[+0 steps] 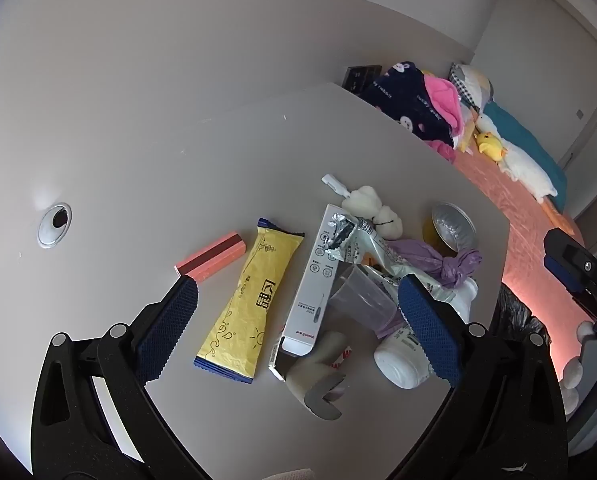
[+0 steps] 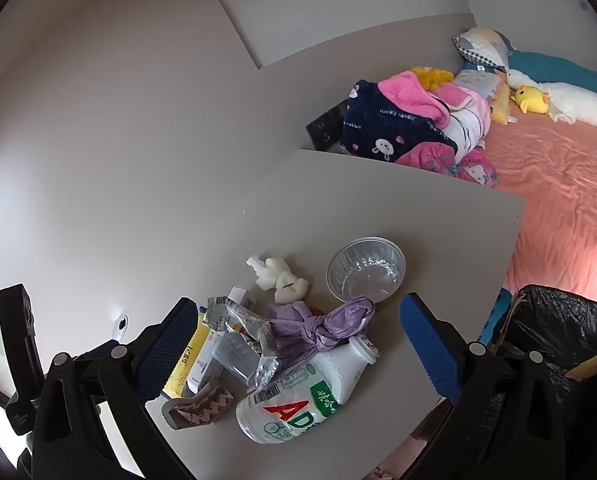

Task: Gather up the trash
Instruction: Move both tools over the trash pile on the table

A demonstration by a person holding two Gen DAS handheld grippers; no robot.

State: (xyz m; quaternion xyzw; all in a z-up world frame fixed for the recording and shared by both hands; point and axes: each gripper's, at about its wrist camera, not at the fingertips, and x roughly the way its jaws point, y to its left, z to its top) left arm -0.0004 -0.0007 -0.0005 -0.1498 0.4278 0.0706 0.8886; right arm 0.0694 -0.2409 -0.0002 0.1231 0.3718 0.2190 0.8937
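Observation:
A heap of trash lies on the white desk (image 1: 146, 152). In the left wrist view I see a yellow snack wrapper (image 1: 246, 304), a long white carton (image 1: 316, 280), a pink eraser-like block (image 1: 212, 254), a clear plastic cup (image 1: 362, 300), a knotted purple bag (image 1: 438, 260) and a foil bowl (image 1: 454, 226). My left gripper (image 1: 298, 320) hangs open above the wrapper and carton, holding nothing. In the right wrist view my right gripper (image 2: 298, 344) stands open over the white AD bottle (image 2: 298, 400), the purple bag (image 2: 318, 328) and the cup (image 2: 238, 356). The foil bowl (image 2: 366, 268) sits beyond.
A bin lined with a black bag (image 2: 562, 332) stands just past the desk's right edge. Behind is a bed with a pink sheet (image 2: 558, 200), folded blankets (image 2: 410, 120) and plush toys (image 2: 534, 98). A cable hole (image 1: 54, 224) is in the desk at left.

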